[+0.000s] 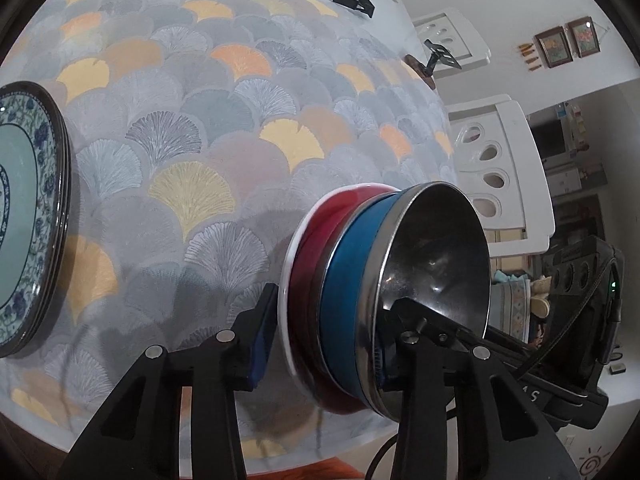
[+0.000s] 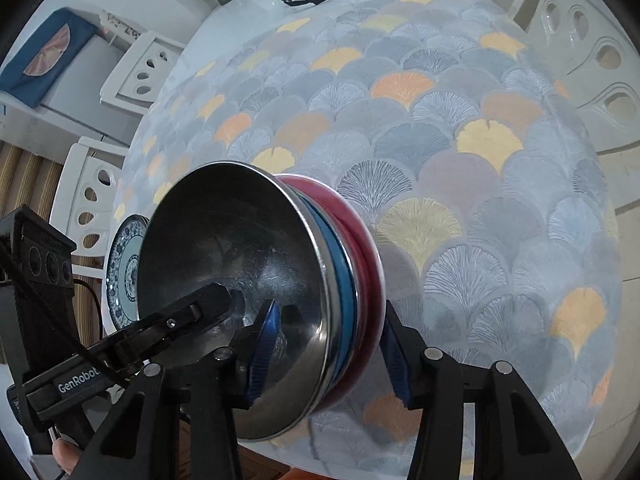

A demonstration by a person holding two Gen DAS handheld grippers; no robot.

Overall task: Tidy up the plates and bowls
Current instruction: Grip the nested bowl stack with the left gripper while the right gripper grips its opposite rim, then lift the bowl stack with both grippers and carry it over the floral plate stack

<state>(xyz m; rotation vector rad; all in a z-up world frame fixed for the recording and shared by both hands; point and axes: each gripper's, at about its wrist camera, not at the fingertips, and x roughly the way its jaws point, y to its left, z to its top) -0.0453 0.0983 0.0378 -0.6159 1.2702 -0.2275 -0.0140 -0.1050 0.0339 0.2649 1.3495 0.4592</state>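
In the left wrist view, the left gripper [image 1: 320,344] straddles the rim of a nested bowl stack [image 1: 360,276] on the patterned tablecloth [image 1: 200,140], one finger inside the steel bowl [image 1: 436,248], the other just clear of the red one; patterned plates [image 1: 28,216] lie well apart. In the right wrist view, the right gripper [image 2: 328,356] straddles the opposite rim likewise, pads not visibly pressing.
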